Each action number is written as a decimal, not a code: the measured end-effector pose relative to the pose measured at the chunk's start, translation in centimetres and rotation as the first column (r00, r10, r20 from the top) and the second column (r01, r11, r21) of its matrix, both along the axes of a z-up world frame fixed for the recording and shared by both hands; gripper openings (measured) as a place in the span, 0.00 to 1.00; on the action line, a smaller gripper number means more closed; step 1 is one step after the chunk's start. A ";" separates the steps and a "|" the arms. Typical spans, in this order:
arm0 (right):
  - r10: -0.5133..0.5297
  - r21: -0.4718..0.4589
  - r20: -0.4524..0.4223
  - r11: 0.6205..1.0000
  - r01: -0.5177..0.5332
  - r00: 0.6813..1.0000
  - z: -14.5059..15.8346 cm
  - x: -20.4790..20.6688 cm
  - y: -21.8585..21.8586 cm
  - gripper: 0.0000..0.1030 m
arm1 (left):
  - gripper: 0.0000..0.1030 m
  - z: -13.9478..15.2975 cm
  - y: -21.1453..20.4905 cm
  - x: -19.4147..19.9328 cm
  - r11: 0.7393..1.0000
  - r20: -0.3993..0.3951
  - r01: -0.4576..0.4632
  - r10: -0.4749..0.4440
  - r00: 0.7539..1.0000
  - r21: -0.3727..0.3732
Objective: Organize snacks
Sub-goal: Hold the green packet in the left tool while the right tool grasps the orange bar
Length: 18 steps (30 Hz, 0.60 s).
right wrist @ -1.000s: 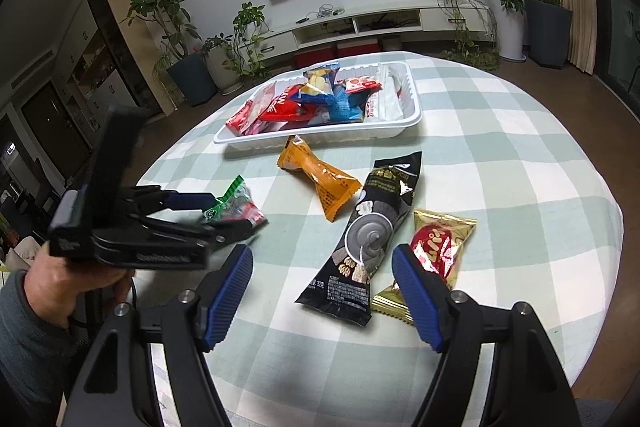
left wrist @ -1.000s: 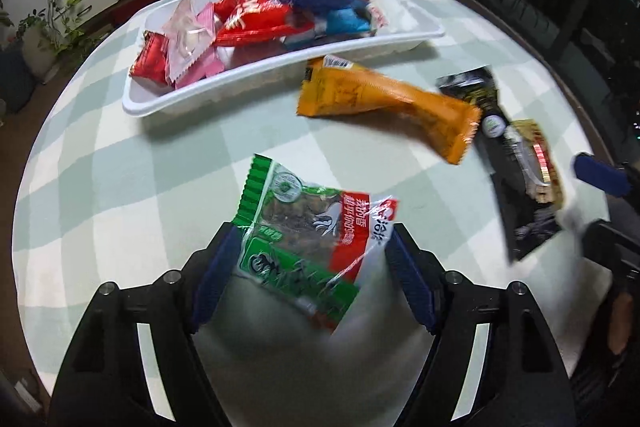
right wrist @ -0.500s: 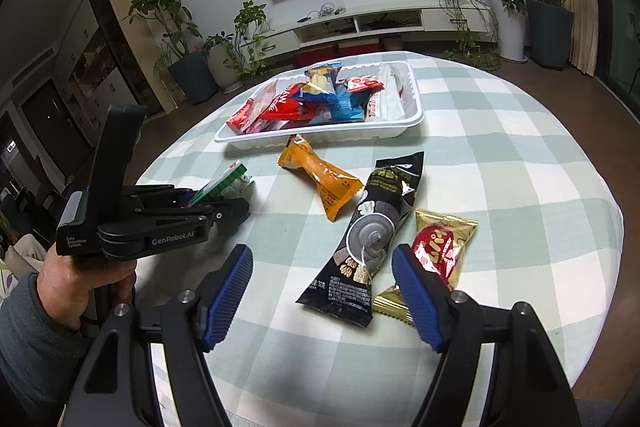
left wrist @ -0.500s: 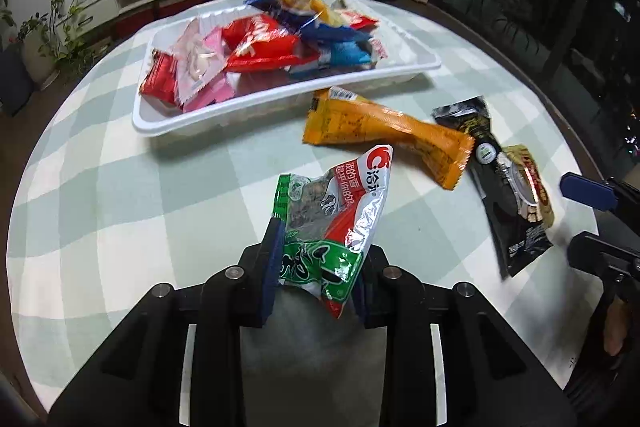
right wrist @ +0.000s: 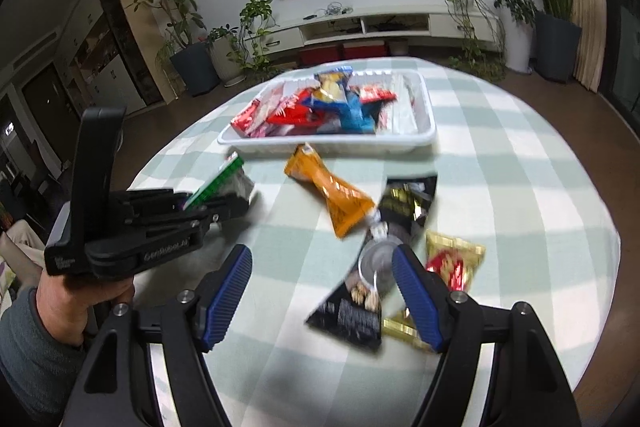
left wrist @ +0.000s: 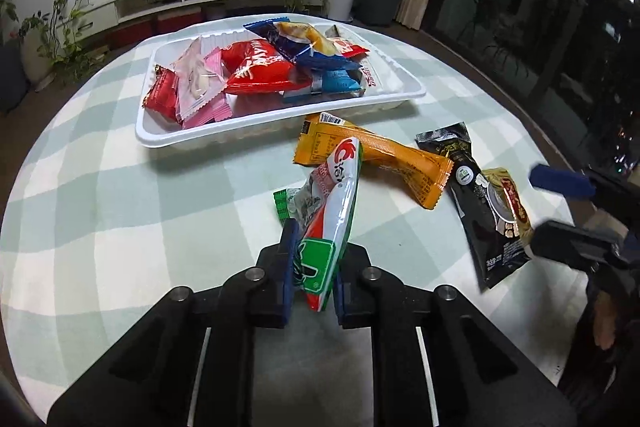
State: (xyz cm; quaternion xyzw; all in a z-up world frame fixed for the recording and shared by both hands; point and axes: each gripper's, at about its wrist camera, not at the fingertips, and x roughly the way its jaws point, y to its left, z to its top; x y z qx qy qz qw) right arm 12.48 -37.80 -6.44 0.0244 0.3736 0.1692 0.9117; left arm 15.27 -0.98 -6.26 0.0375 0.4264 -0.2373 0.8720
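Observation:
My left gripper [left wrist: 314,259] is shut on a green, red and clear snack packet [left wrist: 328,211] and holds it above the table; it also shows in the right wrist view [right wrist: 218,187]. A white tray [left wrist: 276,113] with several snack packets stands beyond it. An orange packet [left wrist: 384,159], a black packet [left wrist: 476,203] and a gold-and-red packet [left wrist: 512,195] lie on the table. My right gripper [right wrist: 324,287] is open and empty above the black packet [right wrist: 384,251], with the gold-and-red packet [right wrist: 452,259] by its right finger.
The round table has a green-and-white checked cloth [left wrist: 100,187]. Its edge curves close on the right [right wrist: 600,227]. Plants, a TV and a low cabinet stand behind, off the table.
My left gripper has shut on the green-and-red packet and lifted it off the table, tilting it upright. My right gripper has moved forward over the black packet, still open.

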 end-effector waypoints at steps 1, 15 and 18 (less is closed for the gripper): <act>0.015 -0.026 0.003 1.000 -0.015 1.000 0.2 0.7 0.5 0.74 | 0.12 0.0 0.1 -0.1 1.000 -0.003 -0.002 0.002 1.000 -0.006; 0.177 -0.307 -0.158 0.926 -0.219 0.971 -2.7 10.2 6.0 0.61 | 0.12 1.9 4.6 -0.8 0.987 -0.044 -0.101 0.096 0.994 -0.128; 0.162 -0.348 -0.218 0.909 -0.232 0.962 -4.2 11.7 6.5 0.59 | 0.12 2.2 5.4 -0.8 0.983 -0.054 -0.110 0.103 0.993 -0.149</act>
